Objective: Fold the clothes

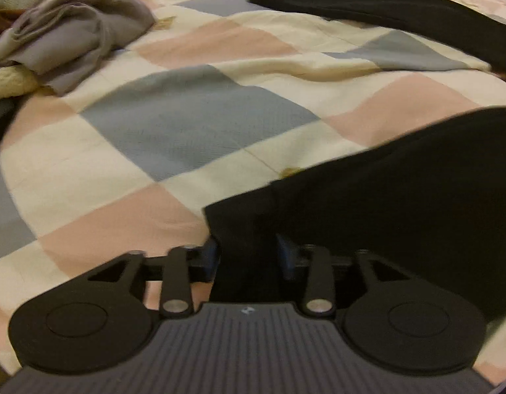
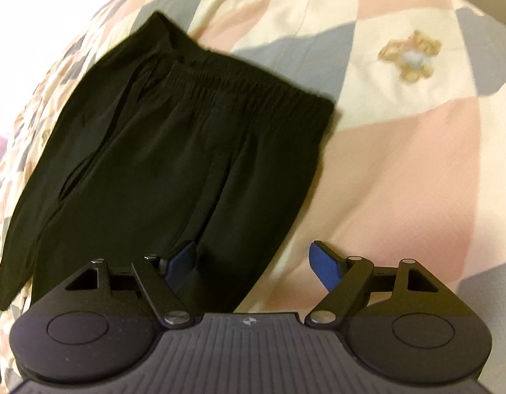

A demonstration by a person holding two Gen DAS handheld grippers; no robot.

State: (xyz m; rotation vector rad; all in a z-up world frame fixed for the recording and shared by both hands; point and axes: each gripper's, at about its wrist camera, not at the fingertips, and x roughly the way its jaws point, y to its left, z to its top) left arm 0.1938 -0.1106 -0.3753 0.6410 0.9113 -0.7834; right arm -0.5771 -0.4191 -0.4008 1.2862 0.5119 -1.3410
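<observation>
Black pants lie flat on a checked quilt, their elastic waistband at the far end in the right wrist view. My right gripper is open at the pants' near right edge, one blue pad over the fabric and the other over the quilt. In the left wrist view my left gripper is shut on a bunched end of the black pants, which stretch off to the right. Another black strip of the pants lies across the far right.
A heap of grey clothes sits at the far left of the quilt, with a cream knit piece beside it. A teddy bear print marks the quilt to the right of the waistband.
</observation>
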